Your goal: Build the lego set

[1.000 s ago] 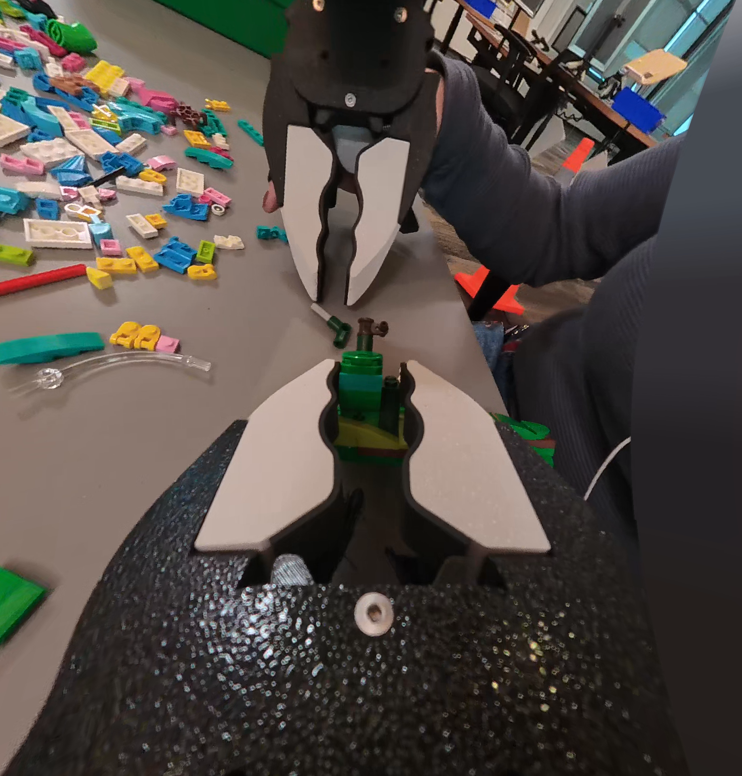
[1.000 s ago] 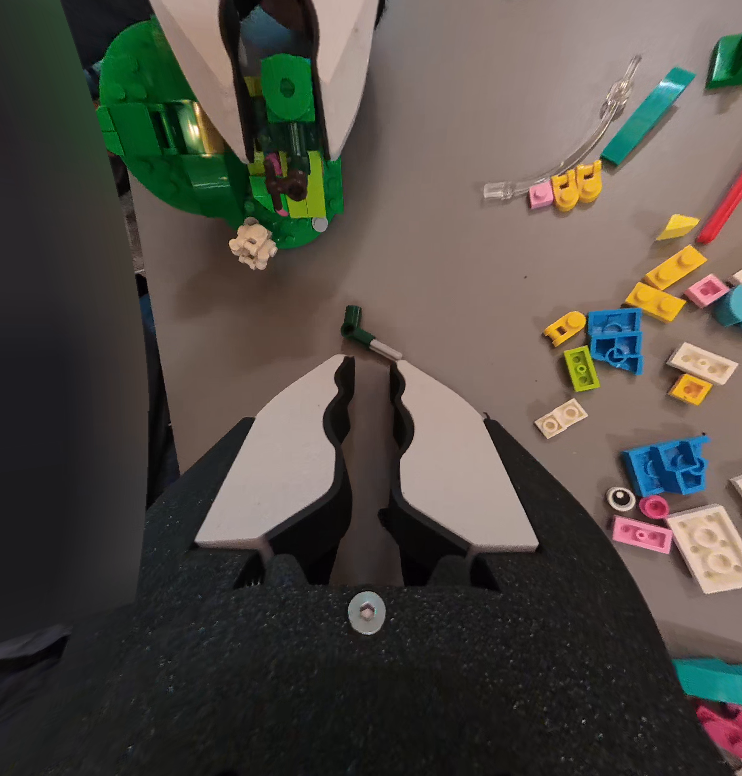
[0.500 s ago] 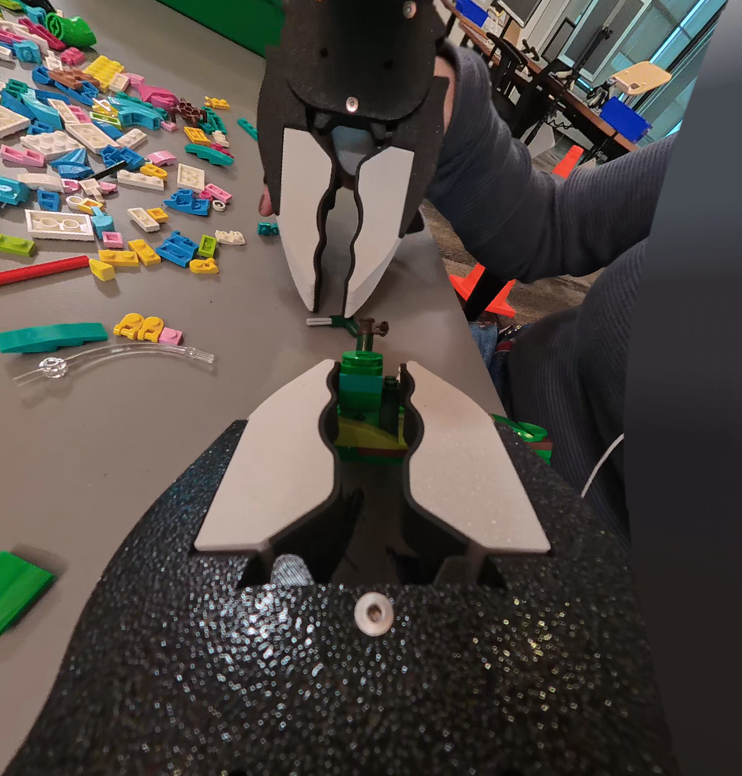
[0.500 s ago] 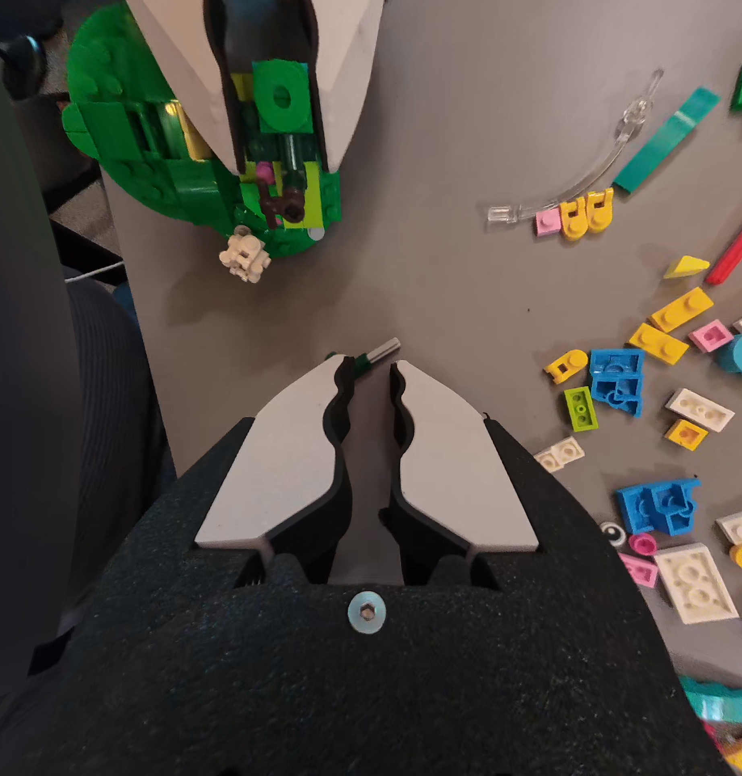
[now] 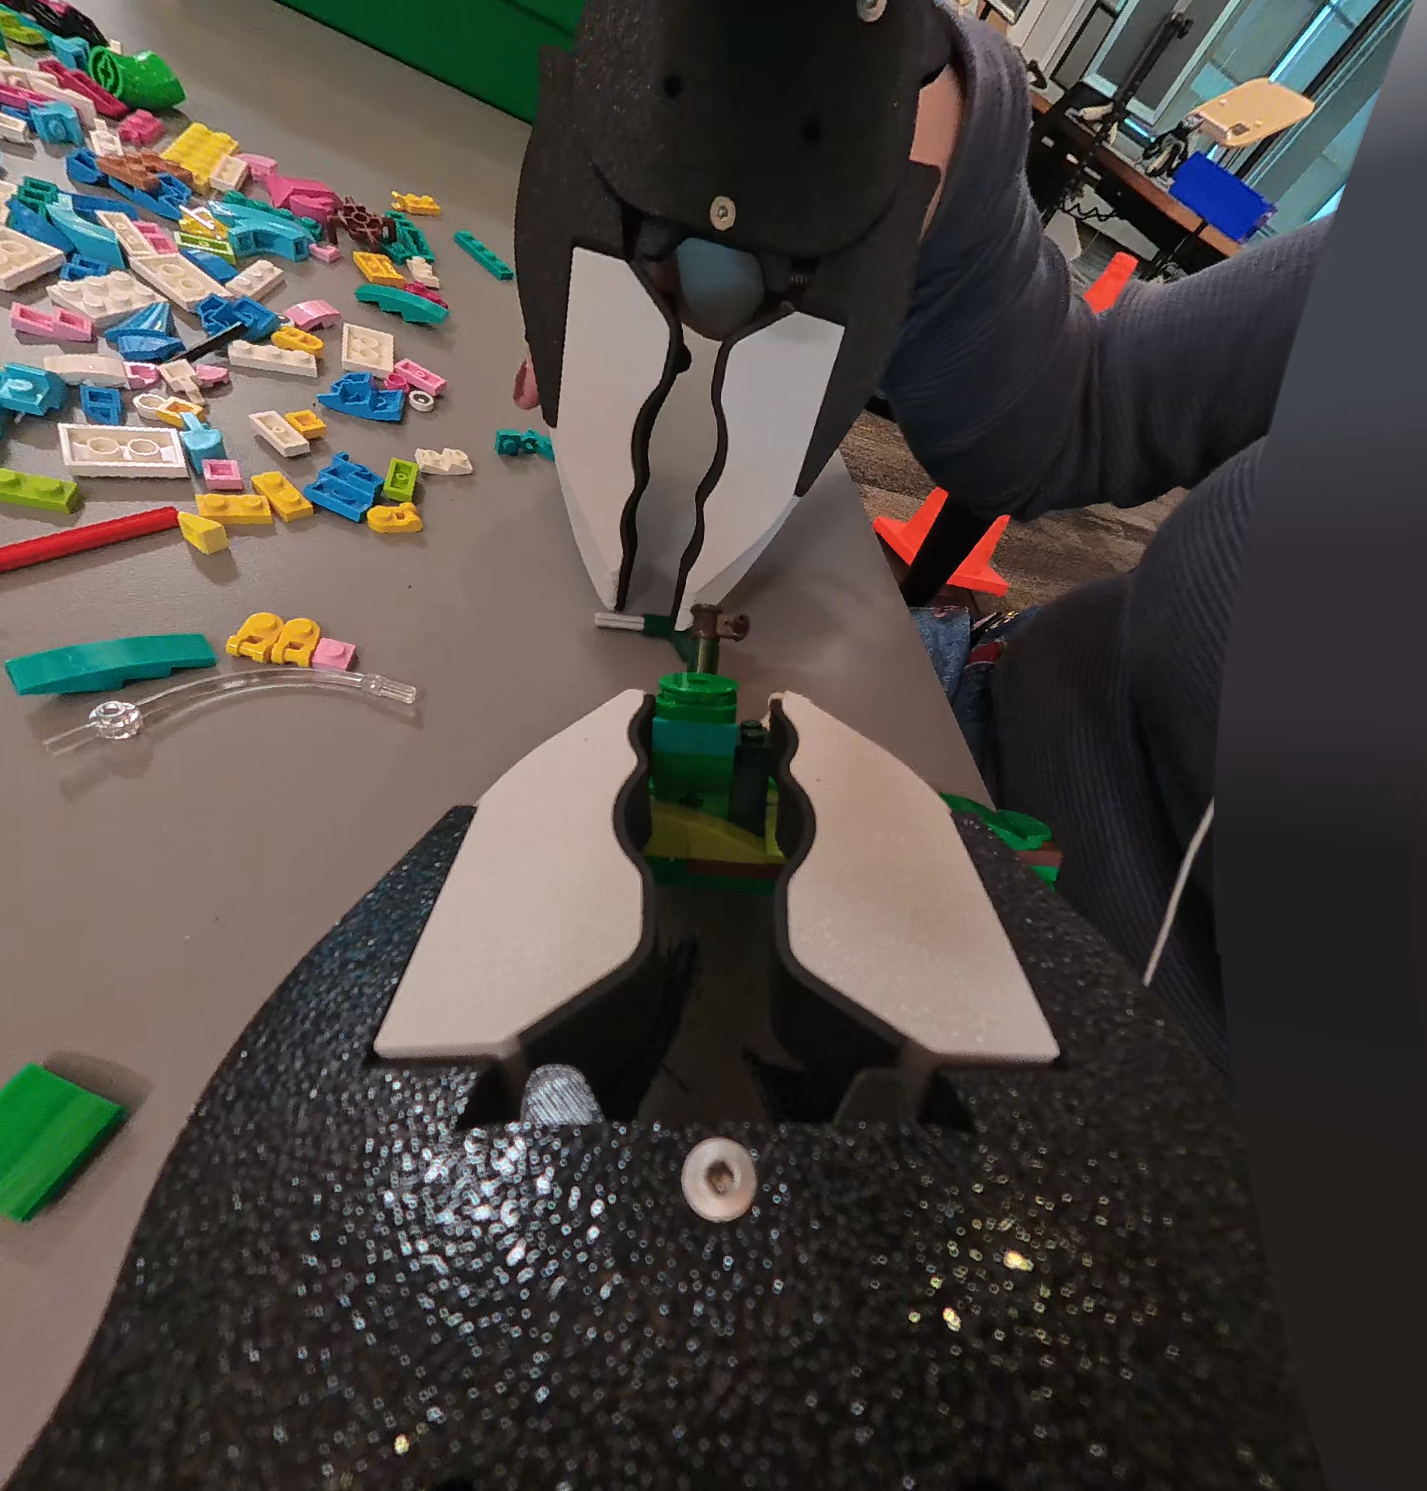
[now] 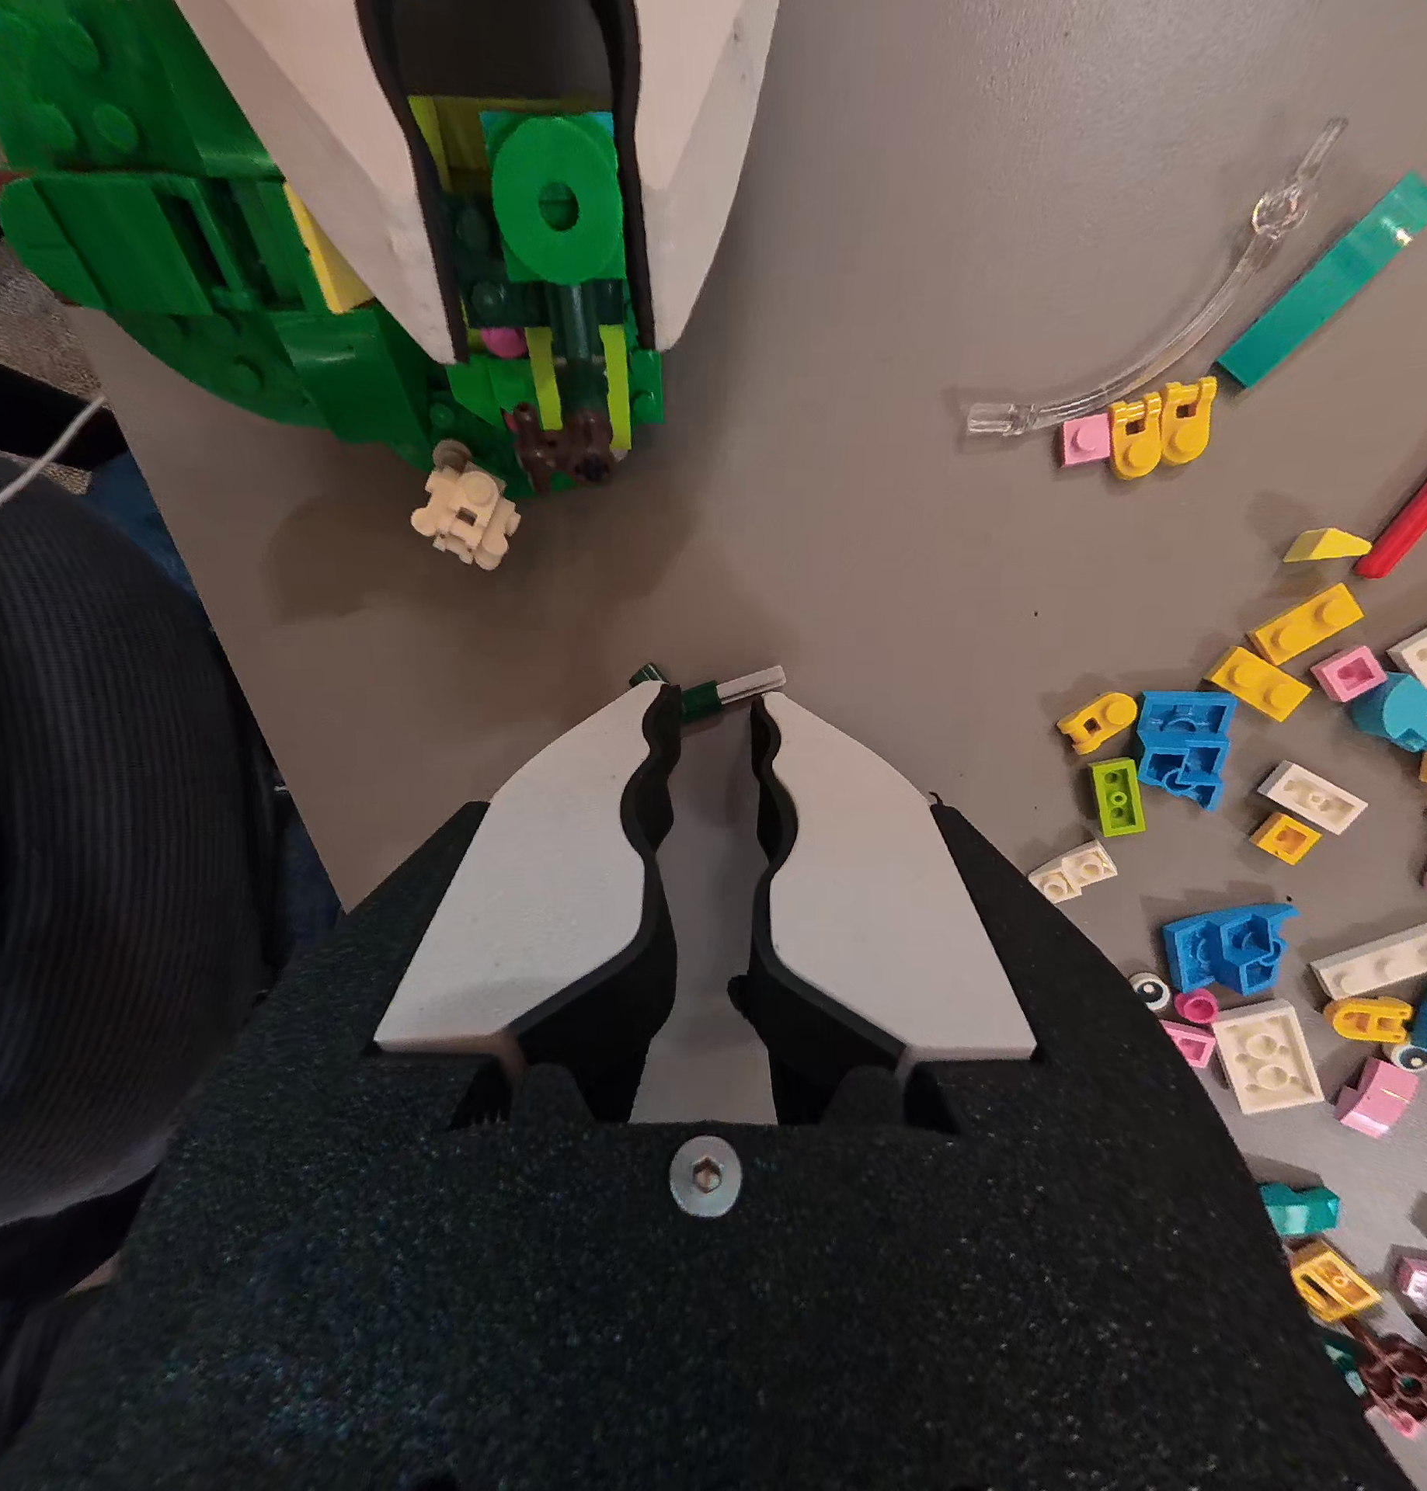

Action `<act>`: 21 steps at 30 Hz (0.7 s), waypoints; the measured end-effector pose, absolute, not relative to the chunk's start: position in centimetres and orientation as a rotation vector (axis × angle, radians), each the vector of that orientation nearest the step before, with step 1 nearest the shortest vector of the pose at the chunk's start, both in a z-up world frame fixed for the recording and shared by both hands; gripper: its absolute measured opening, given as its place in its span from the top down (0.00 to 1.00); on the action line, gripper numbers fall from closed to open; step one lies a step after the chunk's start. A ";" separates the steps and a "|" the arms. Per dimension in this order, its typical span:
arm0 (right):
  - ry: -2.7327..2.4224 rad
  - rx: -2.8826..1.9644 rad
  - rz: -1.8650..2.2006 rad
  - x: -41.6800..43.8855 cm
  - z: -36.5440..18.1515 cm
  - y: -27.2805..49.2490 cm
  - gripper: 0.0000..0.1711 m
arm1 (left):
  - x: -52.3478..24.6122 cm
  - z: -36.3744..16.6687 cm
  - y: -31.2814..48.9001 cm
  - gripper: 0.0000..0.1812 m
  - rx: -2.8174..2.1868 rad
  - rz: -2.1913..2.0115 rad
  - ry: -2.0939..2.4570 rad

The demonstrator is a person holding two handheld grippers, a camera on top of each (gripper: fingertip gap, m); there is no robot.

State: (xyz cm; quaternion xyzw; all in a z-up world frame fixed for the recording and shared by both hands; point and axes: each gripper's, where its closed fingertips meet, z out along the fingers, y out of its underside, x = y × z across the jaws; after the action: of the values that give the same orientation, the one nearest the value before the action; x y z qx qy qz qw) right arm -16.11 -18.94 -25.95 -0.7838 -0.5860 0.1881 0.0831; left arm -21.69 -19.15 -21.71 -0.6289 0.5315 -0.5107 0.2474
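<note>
My left gripper (image 5: 706, 698) is shut on a green lego build (image 5: 686, 758) with a round green base (image 6: 129, 242), held at the table's near edge. A brown piece (image 5: 714, 625) sticks out of the build's front. My right gripper (image 6: 708, 695) is narrowly open, tips down on the table. A small dark-green and white stem piece (image 6: 734, 686) lies crosswise at its tips, touching the left fingertip (image 6: 653, 702). In the left wrist view the right gripper (image 5: 652, 609) stands just ahead of the build, over the stem piece (image 5: 625, 620).
Several loose coloured bricks (image 5: 209, 323) cover the table's far side (image 6: 1259, 807). A clear curved tube (image 5: 234, 694), teal curved plate (image 5: 109, 657), red rod (image 5: 64, 549) and green slab (image 5: 32, 1138) lie nearby. A tan flower piece (image 6: 464, 516) sits beside the build. A sleeve (image 5: 1057, 363) is past the table edge. The left gripper's tips are roughly 7 cm from the right gripper's.
My right gripper has moved forward onto the stem piece, which has turned from slanted to crosswise at its tips. The left gripper and its build now sit closer to the right gripper.
</note>
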 end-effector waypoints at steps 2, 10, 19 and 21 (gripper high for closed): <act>-1.749 -2.340 0.559 -16.1 -25.9 -19.0 0.91 | -21.6 -21.8 -19.1 0.85 -1.712 -1.367 1.454; -1.699 -2.258 0.503 -15.7 -25.5 -18.4 0.97 | -21.6 -21.8 -19.2 0.85 -1.699 -1.356 1.466; -1.638 -2.157 0.434 -14.6 -24.0 -16.7 0.97 | -21.6 -21.8 -19.1 0.85 -1.704 -1.359 1.462; -1.638 -2.118 0.408 -14.5 -23.7 -16.4 0.97 | -21.6 -21.8 -19.1 0.85 -1.701 -1.358 1.465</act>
State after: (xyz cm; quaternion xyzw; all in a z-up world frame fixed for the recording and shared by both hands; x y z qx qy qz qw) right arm -14.50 -16.43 -23.68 -0.7638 -0.5905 0.1472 0.2150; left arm -21.57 -19.14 -21.81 -0.6266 0.5398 -0.5002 0.2563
